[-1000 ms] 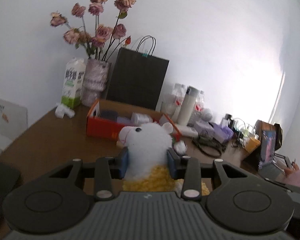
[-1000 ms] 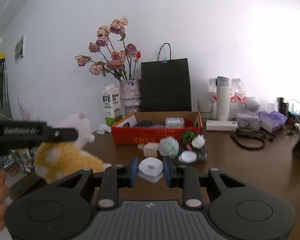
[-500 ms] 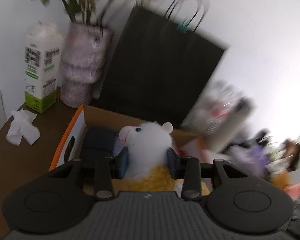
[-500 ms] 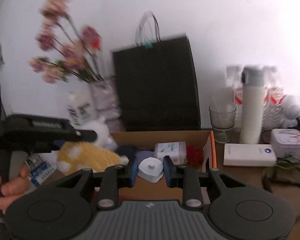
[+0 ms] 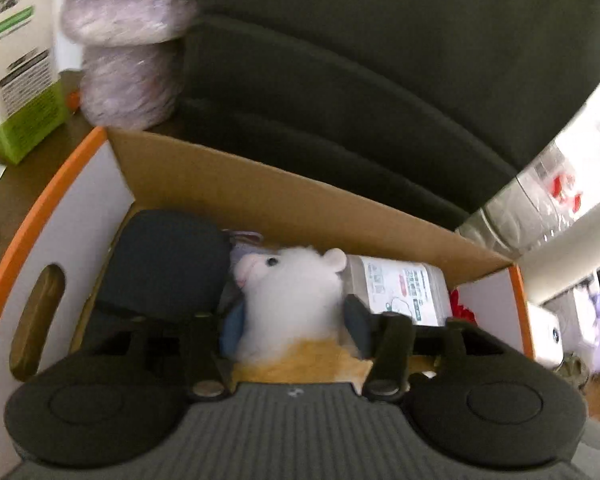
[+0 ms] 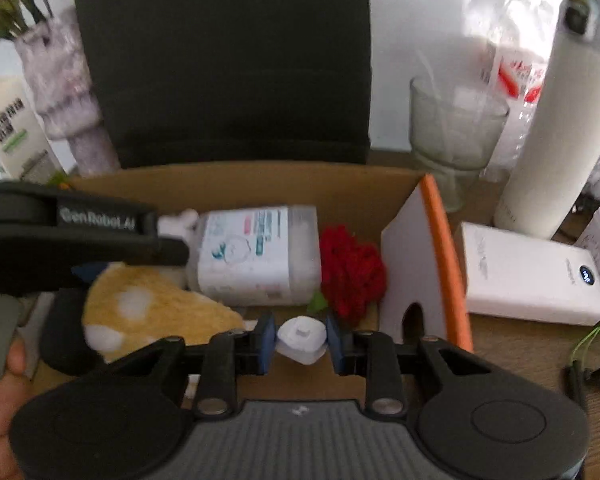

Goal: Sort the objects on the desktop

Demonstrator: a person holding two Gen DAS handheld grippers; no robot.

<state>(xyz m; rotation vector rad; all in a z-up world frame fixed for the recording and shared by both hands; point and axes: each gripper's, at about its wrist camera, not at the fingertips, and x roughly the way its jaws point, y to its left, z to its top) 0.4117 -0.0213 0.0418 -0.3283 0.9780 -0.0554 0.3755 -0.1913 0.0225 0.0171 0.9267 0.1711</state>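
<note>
Over the orange-rimmed cardboard box, left gripper jaws are opening around the white-and-yellow plush toy; right gripper jaws are opening around a small white plastic cap. Both should be released low, clear of the wipes pack.

- The plush toy is seen between the opening jaws of the left gripper, inside the cardboard box.
- A dark pouch is lodged beside it.

Home desk: vase, milk carton, thermos.
</note>
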